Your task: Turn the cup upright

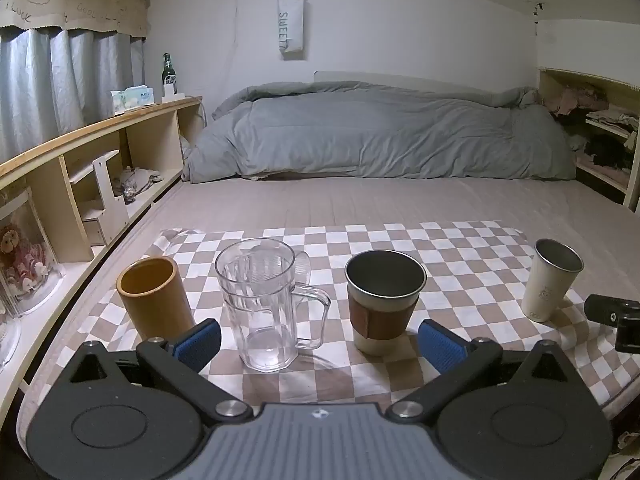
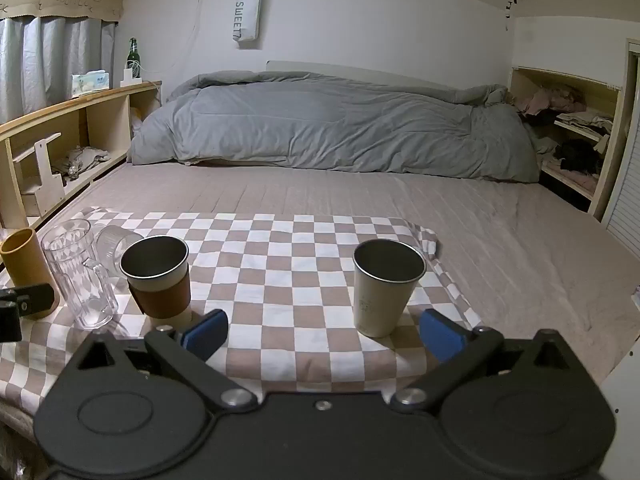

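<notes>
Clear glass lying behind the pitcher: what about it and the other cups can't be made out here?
- Lying glass: right wrist view, partly hidden by clear pitcher; left wrist view, only a blur through it.
- Bamboo cup: base hidden by left gripper.
- White cup: print too small.

Brown-white checked cloth (image 1: 460,248); brown-sleeved cup (image 1: 383,300); blue-padded tongs (image 1: 320,346).
</notes>
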### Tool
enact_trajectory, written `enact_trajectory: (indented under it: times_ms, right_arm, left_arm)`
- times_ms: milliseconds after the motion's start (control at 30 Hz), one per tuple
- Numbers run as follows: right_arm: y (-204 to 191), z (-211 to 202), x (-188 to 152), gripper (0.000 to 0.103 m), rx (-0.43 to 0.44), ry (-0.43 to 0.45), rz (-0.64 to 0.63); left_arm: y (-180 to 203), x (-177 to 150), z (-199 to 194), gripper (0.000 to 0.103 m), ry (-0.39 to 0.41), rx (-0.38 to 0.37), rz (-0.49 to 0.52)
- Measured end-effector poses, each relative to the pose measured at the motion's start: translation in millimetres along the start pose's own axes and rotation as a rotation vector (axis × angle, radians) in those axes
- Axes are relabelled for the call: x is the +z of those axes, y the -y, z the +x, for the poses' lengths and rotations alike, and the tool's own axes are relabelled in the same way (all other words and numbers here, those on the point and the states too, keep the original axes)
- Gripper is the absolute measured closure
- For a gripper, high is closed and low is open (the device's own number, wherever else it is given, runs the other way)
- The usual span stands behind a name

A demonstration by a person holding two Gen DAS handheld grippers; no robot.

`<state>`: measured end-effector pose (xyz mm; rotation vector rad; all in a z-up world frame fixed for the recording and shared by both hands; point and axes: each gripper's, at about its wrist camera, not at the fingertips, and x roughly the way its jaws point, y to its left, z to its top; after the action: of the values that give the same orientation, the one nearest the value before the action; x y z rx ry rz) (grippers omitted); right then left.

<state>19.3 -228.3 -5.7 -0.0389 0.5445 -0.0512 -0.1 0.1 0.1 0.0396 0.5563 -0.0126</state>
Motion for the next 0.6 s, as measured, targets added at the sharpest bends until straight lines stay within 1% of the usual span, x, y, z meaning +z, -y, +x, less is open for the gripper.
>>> enact_trajectory:
  times_ms: [600]
  right_arm:
    - [0.1,-1.1,-0.4,0.000,0.001,-0.003,0.000]
  left_arm:
    - [0.4,-0.2,-0.2,0.000,0.000,0.001,0.009]
